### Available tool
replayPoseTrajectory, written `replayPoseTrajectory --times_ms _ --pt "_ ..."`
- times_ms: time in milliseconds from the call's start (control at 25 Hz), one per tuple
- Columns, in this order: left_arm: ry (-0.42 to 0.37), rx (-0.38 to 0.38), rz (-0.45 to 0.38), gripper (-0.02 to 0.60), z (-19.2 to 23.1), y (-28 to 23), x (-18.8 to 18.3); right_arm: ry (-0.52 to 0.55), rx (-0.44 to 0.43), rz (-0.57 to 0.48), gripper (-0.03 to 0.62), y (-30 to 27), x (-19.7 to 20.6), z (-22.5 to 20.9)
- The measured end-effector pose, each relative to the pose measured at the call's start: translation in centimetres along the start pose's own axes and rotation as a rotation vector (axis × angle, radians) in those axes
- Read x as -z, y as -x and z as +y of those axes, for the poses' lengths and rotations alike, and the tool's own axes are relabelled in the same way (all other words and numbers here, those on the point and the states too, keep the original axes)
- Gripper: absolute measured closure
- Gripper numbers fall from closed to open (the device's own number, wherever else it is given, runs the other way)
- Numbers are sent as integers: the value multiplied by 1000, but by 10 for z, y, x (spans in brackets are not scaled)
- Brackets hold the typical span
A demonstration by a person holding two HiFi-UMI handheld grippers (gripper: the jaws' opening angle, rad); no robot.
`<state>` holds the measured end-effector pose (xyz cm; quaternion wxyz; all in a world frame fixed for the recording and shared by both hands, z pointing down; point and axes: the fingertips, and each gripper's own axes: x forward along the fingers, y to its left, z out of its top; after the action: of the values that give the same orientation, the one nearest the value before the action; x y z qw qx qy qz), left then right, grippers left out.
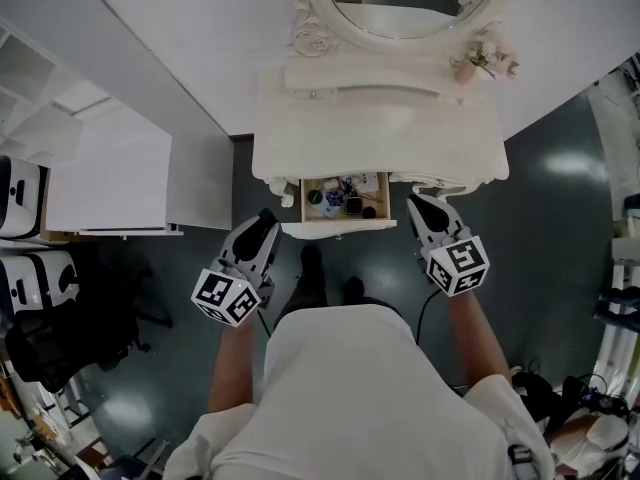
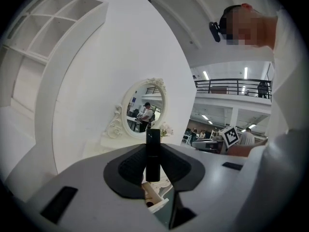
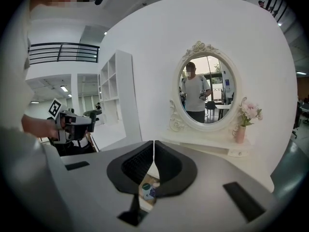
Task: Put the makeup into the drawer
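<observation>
While one drawer (image 1: 338,226) stands open, left tongs (image 1: 264,222) gripping one black tube (image 2: 153,151), right tongs (image 3: 153,154) closed empty, one mirror (image 1: 400,3)

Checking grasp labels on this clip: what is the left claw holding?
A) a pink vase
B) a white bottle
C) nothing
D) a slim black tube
D: the left gripper view shows the left claw closed on an upright slim black tube.

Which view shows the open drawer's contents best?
Head view: it looks straight down into the open drawer, makeup visible. The left gripper view catches only a corner under the jaws, the right gripper view a sliver.
</observation>
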<state>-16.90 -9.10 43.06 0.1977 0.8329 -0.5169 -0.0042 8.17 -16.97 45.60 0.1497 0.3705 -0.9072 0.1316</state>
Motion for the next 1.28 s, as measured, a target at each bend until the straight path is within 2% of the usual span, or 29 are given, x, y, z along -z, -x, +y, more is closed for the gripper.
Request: replayPoseTrajectory --times_ms 360,720,1000,1280 --pt "-32 129 91 482 47 -44 -11 -54 81 34 565 -42 0 0" --pt "-21 285 205 482 67 -79 9 -107 196 93 565 -55 18 4" --pt "-10 420 322 482 72 -109 41 -156 271 149 565 -59 37 11" --pt "-15 495 437 482 58 -135 89 -210 302 209 565 -55 68 8"
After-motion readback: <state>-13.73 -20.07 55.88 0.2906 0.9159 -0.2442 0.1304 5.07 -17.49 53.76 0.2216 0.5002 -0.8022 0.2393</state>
